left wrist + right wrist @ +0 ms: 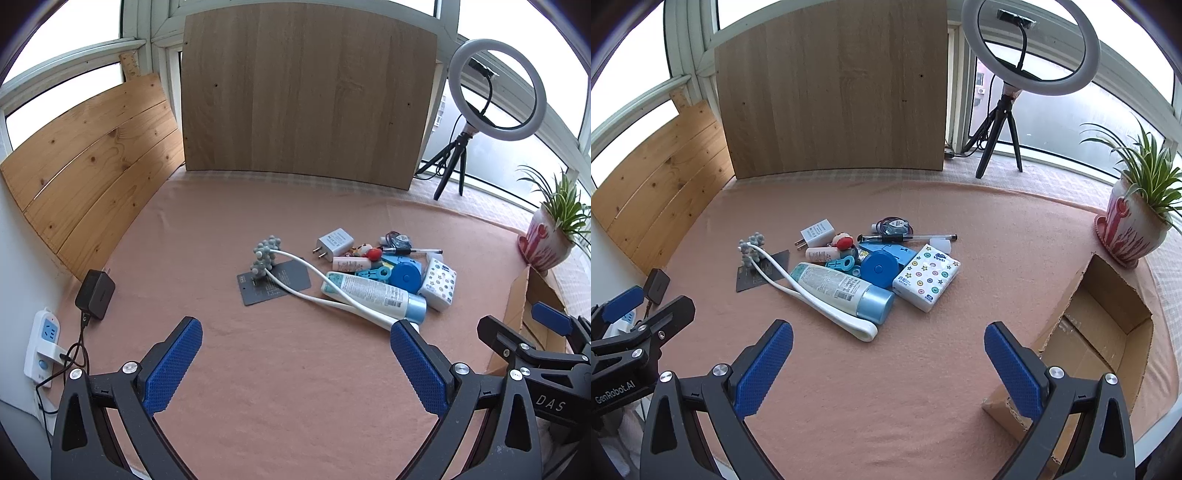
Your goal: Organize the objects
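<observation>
A pile of small objects lies mid-table on the pink cloth: a lotion tube with a blue cap (pixel 842 291) (pixel 373 293), a tissue pack (pixel 925 275) (pixel 439 283), a round blue tape measure (pixel 877 271), a white charger (pixel 817 232) (pixel 334 242), a pen (pixel 908 237), a white cable with a grey knobbly holder (pixel 753 253) (pixel 266 254) on a dark card (pixel 273 282). An open cardboard box (pixel 1104 325) sits at the right. My left gripper (pixel 295 363) and right gripper (pixel 888 363) are both open and empty, short of the pile.
A wooden board (pixel 834 96) stands at the back, pine planks (pixel 88 166) at the left. A ring light on a tripod (pixel 1027 48) and a potted plant (pixel 1134 218) stand at the right. A power strip (pixel 40 343) and black adapter (pixel 95 293) lie at the left edge.
</observation>
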{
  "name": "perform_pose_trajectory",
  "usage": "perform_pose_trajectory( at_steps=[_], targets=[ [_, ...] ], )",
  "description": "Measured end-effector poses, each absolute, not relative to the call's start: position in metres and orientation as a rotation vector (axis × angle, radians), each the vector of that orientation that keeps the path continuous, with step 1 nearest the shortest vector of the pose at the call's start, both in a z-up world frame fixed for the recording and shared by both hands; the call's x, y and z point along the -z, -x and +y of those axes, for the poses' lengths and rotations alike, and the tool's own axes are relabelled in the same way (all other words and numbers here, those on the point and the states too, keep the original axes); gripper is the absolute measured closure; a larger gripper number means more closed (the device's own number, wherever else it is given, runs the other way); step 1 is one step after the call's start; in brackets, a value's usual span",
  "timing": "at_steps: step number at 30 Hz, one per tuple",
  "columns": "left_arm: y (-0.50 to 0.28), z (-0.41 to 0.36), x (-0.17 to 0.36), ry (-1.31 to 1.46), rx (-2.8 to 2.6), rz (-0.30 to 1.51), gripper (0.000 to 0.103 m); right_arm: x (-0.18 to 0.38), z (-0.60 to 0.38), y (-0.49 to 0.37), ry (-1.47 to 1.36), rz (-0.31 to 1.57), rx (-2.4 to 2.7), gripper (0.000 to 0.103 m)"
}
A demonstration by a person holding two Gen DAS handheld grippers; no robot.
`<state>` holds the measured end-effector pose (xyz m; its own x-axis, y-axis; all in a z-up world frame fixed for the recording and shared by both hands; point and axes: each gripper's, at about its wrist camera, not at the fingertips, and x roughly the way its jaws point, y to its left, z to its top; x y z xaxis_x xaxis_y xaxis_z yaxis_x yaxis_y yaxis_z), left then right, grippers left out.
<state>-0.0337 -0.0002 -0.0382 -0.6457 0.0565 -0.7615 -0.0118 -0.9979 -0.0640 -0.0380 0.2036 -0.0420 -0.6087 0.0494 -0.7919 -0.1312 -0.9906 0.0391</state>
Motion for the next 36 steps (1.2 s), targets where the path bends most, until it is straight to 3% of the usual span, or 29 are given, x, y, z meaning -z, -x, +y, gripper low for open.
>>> perform_pose_trajectory(
  at_steps=[36],
  targets=[
    [0.082,-0.012,0.064,1.357,-2.782,-0.039,0.000,0.067,0.225,0.057,1.400,0.193,-2.673,0.001]
  ],
)
